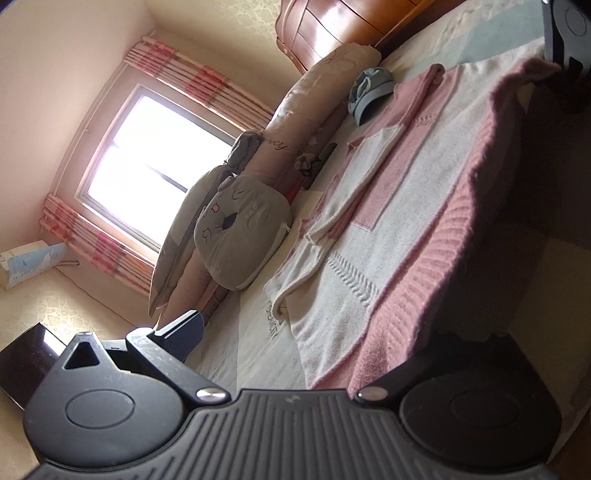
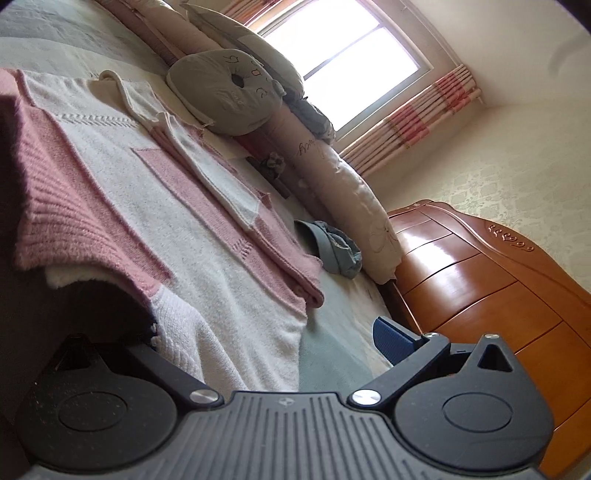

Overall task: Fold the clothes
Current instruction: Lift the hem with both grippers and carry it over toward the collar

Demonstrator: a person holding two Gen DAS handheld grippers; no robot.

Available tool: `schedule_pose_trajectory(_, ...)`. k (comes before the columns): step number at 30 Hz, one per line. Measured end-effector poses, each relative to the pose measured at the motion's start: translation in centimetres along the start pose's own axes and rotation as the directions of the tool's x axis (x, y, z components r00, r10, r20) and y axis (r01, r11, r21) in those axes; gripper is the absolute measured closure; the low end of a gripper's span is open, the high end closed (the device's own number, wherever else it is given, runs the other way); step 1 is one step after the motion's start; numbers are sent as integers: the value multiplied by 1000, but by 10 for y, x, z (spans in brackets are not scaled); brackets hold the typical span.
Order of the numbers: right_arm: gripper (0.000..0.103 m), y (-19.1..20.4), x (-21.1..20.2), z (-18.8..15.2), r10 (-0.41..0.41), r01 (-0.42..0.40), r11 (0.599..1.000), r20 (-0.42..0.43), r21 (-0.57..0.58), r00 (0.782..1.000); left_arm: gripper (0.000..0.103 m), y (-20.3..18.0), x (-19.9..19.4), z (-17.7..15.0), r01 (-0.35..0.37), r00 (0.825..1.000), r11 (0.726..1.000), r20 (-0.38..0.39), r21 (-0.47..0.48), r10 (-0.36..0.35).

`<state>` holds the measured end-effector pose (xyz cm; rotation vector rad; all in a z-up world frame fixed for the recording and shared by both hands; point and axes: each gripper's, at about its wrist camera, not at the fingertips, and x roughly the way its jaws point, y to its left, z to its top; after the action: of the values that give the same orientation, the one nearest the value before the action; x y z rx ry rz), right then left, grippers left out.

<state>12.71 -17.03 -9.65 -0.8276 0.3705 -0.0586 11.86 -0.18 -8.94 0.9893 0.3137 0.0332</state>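
A pink and white knitted sweater point(image 1: 369, 221) point(image 2: 166, 206) lies spread on the bed, its sleeves folded across the body. Its ribbed pink hem point(image 1: 443, 266) point(image 2: 55, 206) is lifted off the sheet and casts dark shadow beneath. My left gripper point(image 1: 303, 332) stands wide open. Its outer finger point(image 1: 181, 328) is bare, and the inner one is hidden under the hem. My right gripper point(image 2: 258, 339) is also wide open, with a bare blue-padded finger point(image 2: 391, 343) and the other finger covered by the hem. The right gripper's black body point(image 1: 569, 37) shows at the hem's far end.
A blue cap point(image 1: 369, 92) point(image 2: 332, 247) lies beside the sweater's collar end. A round grey cushion point(image 1: 236, 229) point(image 2: 221, 92) and a long pillow point(image 1: 314, 99) point(image 2: 351, 195) line the window side. A wooden headboard point(image 1: 332, 22) point(image 2: 480, 277) stands at the bed's end.
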Motion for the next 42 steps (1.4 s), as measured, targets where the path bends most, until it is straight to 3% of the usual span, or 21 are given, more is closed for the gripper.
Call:
schedule_pose_trajectory(10, 0, -2, 14, 7, -32, 32, 999, -7, 10, 999, 0, 9, 15, 0, -5, 1000, 1000, 2, -17, 6)
schedule_pose_trajectory(16, 0, -7, 26, 15, -27, 27, 1000, -4, -5, 1000, 0, 20, 28, 5, 17, 999, 1000, 29, -17, -16)
schedule_pose_trajectory(21, 0, -15, 42, 30, -46, 46, 999, 15, -18, 999, 0, 30, 50, 15, -7, 998, 1000, 58, -23, 8)
schedule_pose_trajectory(30, 0, -30, 92, 65, -80, 81, 997, 49, -9, 996, 0, 48, 105, 29, -51, 996, 998, 69, -39, 53)
schedule_pose_trajectory(42, 0, -46, 179, 103, -97, 100, 995, 87, -23, 991, 0, 71, 200, 45, -55, 997, 995, 55, -78, 59)
